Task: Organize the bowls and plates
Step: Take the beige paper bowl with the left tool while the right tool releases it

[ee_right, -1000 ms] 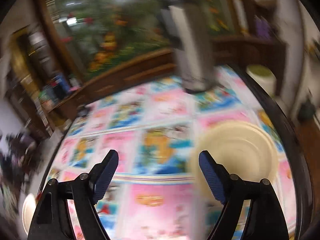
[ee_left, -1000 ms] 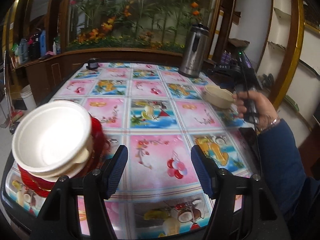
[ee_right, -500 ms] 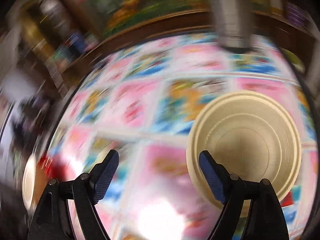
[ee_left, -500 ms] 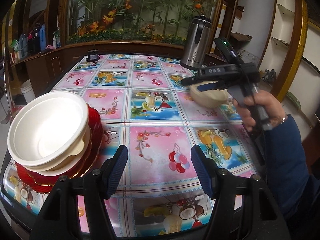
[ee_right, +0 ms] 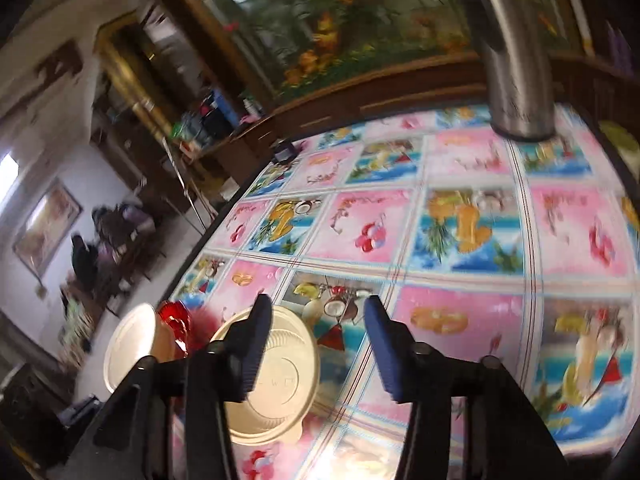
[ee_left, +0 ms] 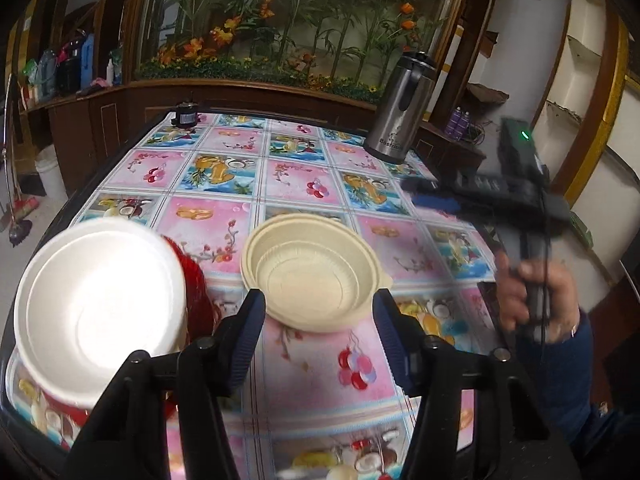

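Left gripper point(ee_left: 318, 334): jaws closing, nothing between the pads, poised just short of the cream bowl point(ee_left: 314, 272) sitting free on the fruit-print tablecloth point(ee_left: 224, 184). Right gripper point(ee_right: 316, 344): jaws closing too, empty, above the same bowl's right side. White bowl point(ee_left: 98, 312) stacked on red plates point(ee_left: 196, 292) at left. Steel flask point(ee_left: 400, 112) far back.

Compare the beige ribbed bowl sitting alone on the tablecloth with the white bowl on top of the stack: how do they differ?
The beige ribbed bowl rests directly on the fruit-print tablecloth; the white bowl tops a stack that includes red dishes. The beige one has concentric ridges inside and a small rim tab; the white one looks smooth. The beige bowl sits level, the white bowl tilted. Both are round, open side up, and empty.
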`<control>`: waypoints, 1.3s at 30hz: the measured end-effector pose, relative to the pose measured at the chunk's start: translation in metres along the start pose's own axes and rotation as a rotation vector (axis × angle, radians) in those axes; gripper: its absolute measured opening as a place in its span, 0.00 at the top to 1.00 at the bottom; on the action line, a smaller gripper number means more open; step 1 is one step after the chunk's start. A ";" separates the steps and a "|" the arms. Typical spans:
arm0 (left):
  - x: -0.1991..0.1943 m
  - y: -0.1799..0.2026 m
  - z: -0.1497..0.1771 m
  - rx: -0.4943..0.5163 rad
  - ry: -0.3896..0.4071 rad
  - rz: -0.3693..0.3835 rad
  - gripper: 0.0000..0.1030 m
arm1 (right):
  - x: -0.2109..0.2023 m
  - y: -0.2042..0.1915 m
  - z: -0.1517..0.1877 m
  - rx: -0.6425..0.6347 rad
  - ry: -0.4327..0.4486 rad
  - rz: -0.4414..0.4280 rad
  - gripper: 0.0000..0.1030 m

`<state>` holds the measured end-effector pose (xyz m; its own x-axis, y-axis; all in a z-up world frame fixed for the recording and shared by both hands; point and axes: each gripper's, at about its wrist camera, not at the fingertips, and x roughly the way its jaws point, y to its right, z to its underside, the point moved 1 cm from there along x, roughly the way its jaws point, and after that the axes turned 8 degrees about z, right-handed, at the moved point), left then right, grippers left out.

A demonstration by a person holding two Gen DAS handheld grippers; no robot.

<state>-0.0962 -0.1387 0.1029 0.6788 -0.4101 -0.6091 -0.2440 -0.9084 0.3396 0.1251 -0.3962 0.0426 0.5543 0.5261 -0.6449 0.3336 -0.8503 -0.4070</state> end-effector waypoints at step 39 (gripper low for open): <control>0.076 -0.025 -0.048 -0.101 -0.157 -0.133 0.32 | 0.049 0.001 0.050 -0.003 -0.151 0.080 0.88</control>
<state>-0.0055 -0.1436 0.0820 0.5828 -0.3018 -0.7545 -0.0834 -0.9458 0.3138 0.1141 -0.3710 -0.0220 0.4583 0.4520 -0.7652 0.2953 -0.8895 -0.3486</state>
